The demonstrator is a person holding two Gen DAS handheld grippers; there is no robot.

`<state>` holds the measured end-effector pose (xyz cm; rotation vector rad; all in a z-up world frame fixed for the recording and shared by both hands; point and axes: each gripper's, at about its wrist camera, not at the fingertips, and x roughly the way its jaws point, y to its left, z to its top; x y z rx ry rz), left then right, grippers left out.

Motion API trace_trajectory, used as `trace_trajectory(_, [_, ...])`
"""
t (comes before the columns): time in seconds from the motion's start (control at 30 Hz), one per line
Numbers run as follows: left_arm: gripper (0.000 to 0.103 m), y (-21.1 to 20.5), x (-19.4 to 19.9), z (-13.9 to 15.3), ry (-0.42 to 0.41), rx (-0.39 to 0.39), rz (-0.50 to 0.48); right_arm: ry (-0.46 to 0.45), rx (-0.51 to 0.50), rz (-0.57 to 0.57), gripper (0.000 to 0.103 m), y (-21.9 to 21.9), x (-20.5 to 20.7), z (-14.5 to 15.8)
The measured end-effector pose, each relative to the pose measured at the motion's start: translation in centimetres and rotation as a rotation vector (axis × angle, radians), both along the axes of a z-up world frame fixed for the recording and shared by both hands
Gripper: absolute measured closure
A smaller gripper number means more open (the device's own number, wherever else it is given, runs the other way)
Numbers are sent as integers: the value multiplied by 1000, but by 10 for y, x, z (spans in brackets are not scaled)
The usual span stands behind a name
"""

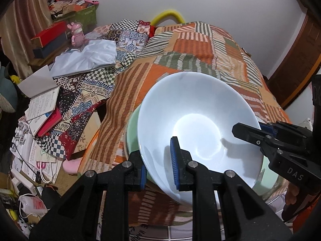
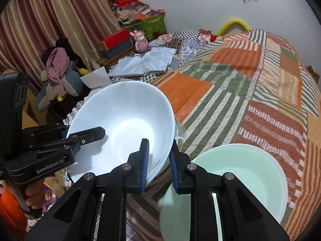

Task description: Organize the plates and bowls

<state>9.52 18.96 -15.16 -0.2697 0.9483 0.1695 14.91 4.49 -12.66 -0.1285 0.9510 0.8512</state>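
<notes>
A large white bowl [image 1: 196, 120] [image 2: 124, 116] hangs tilted over the quilt, held by its rim from two sides. My left gripper [image 1: 159, 166] is shut on the near rim, one blue pad inside the bowl and one outside. My right gripper [image 2: 159, 165] is shut on the opposite rim in the same way. Each gripper shows in the other's view: the right gripper [image 1: 248, 133] and the left gripper [image 2: 88, 137]. A pale green bowl [image 2: 240, 180] rests on the bed, and its rim [image 1: 131, 128] peeks out from behind the white bowl. Whether the two bowls touch is hidden.
The bed carries a striped patchwork quilt [image 1: 190, 46] [image 2: 250, 84]. A folded white cloth [image 1: 86, 58], open notebooks [image 1: 43, 102] and a pink figurine [image 1: 77, 34] lie at the left. Boxes, cables and clutter fill the floor beside the bed, with a curtain [image 2: 40, 20] behind.
</notes>
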Motion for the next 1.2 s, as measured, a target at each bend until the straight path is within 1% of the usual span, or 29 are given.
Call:
trace_trajectory(0.17, [83, 10, 3, -16, 28, -17, 13, 27, -19, 2, 85, 8, 1, -10])
trace_trajectory(0.33, [83, 14, 6, -22, 34, -29, 11, 41, -28, 2, 85, 10, 3, -15])
trace_trajectory(0.53, [83, 13, 10, -26, 38, 12, 11, 21, -46, -2, 85, 12, 2, -17])
trace_trajectory(0.9, [83, 13, 18, -24, 58, 24, 9, 45, -26, -5, 84, 3, 7, -21])
trace_trajectory(1.2, [83, 12, 22, -12, 63, 34, 25, 43, -2, 6, 84, -4, 6, -20])
